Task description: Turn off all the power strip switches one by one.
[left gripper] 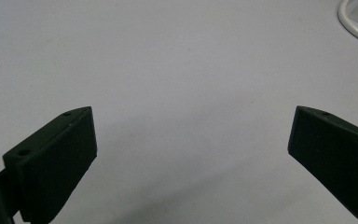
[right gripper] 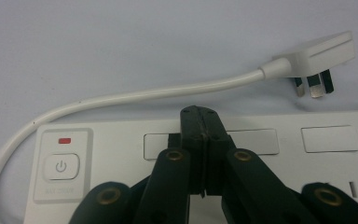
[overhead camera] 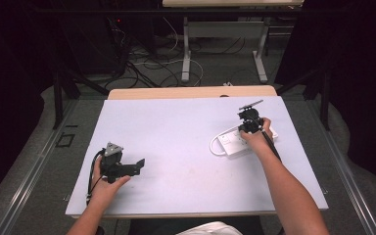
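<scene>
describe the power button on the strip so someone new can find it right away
On the white table, find the white power strip at the right, under the right gripper, whose shut jaws rest over it. At the strip's end where the white cable loops out sits the power button: a rounded square with a grey power symbol, just below a small red indicator, unlike the blank socket covers alongside.
</scene>
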Demonstrator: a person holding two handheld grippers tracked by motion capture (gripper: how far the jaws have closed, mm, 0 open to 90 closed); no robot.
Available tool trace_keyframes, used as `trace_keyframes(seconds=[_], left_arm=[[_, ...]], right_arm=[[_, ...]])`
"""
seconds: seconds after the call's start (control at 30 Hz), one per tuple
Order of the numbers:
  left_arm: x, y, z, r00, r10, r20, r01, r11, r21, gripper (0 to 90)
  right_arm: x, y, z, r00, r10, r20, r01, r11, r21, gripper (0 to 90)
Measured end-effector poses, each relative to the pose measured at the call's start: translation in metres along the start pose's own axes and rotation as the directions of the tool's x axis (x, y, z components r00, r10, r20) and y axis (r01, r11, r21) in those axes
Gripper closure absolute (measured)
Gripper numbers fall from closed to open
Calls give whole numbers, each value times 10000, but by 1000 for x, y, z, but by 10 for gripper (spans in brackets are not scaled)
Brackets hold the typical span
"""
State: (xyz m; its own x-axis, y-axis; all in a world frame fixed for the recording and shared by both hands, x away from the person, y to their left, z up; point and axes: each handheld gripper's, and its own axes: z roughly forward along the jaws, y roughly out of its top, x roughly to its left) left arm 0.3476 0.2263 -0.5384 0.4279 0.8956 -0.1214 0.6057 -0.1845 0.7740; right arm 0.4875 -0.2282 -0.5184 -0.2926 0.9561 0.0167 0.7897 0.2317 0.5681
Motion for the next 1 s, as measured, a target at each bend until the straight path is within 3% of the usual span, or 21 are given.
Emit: trace_keyframes(seconds=[0.83, 1.0], left_arm=[[1, 0, 1, 10000, 71, -36, -71, 9999, 73, 10], [1, 0, 1, 10000, 80, -24, -80, 9999, 65, 10]], right_arm=[[-5, 2, 1, 9997, 175, -142, -176, 9998, -43, 885], [-6, 5, -1, 9999, 163, 12, -163, 9999, 25, 883]])
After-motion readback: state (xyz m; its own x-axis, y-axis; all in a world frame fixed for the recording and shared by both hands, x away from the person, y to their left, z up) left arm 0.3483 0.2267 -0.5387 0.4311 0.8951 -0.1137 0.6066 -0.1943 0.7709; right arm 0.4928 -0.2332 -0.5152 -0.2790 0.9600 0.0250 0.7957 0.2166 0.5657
